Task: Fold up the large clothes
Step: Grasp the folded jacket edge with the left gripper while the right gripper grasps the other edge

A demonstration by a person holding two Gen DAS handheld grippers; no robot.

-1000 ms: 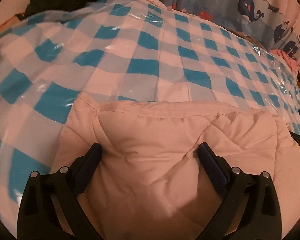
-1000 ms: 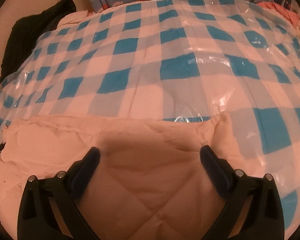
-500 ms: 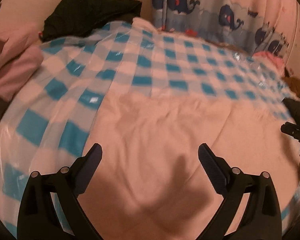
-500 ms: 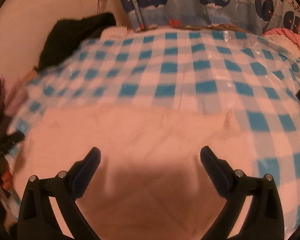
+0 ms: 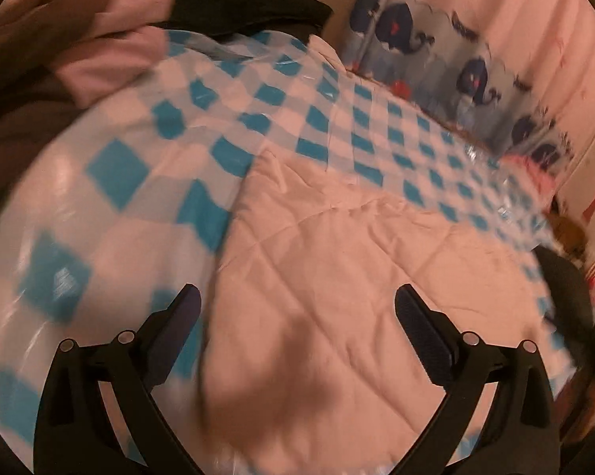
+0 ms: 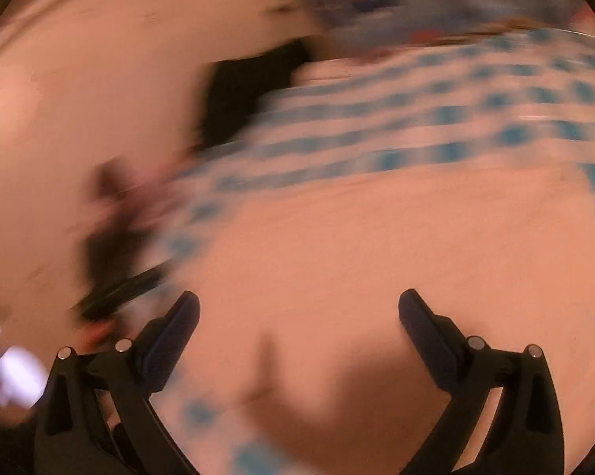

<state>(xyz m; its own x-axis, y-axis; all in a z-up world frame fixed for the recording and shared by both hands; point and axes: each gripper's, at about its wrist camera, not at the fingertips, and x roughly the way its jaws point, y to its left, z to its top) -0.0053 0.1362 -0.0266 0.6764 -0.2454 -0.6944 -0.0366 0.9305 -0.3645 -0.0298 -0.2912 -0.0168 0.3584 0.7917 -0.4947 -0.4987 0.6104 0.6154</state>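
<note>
Hovering over the bed, my left gripper [image 5: 297, 308] is spread wide and empty above the pink quilted garment [image 5: 357, 277], which lies flat on the blue-and-white checked cover [image 5: 139, 166]. My right gripper [image 6: 299, 312] is also spread with nothing between its fingers, above the same garment; that view is heavily blurred. A black garment [image 5: 242, 0] lies at the bed's far end.

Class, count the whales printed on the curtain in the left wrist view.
3 clear: one whale beside the pole, one further right, one lowest, nearest the bed. A partial whale sits left of the pole; folds may hide more.
</note>
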